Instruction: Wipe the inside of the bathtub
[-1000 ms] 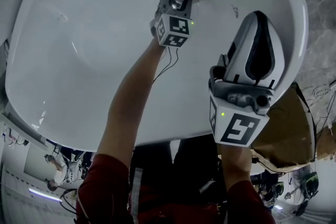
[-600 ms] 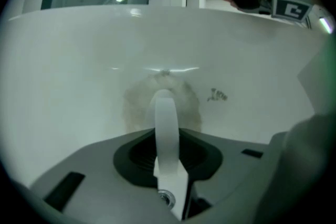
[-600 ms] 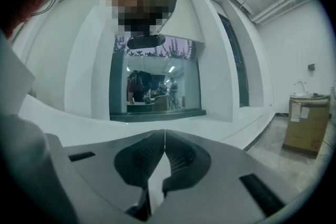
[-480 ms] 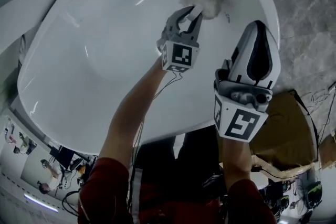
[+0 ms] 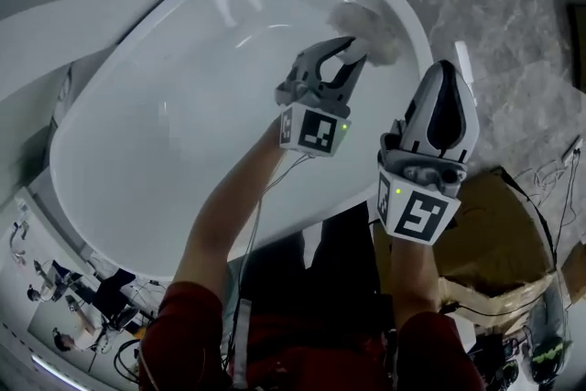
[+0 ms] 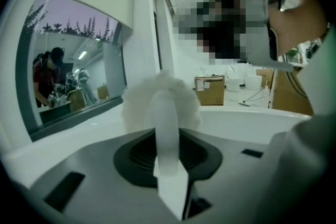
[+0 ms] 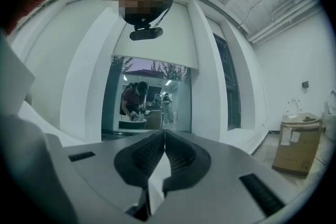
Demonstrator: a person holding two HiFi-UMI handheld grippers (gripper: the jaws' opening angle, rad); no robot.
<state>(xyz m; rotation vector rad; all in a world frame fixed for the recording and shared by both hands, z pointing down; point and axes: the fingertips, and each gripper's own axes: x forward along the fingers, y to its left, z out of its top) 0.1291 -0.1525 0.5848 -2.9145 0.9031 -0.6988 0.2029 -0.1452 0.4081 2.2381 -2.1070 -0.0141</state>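
Left gripper point(image 5: 346, 52) clamps a fluffy white cloth point(image 5: 368, 25) against the inner wall at the upper-right end of the white oval bathtub point(image 5: 165, 133), whose long axis runs lower left to upper right. Right gripper point(image 5: 445, 69), jaws pressed together and empty, hovers by the right rim

bathtub point(image 5: 165, 133): smooth glossy white, bright highlights | duster point(image 5: 366, 23) in my left gripper point(image 5: 346, 55): fluffy white fibre, matt | both my gripper bodies: matt grey plastic | my right gripper point(image 5: 445, 73): glossy white and black shell | floor point(image 5: 522, 23): veined grey stone | box point(image 5: 499, 233): matt brown cardboard | my sleeve point(image 5: 188, 334): red cloth
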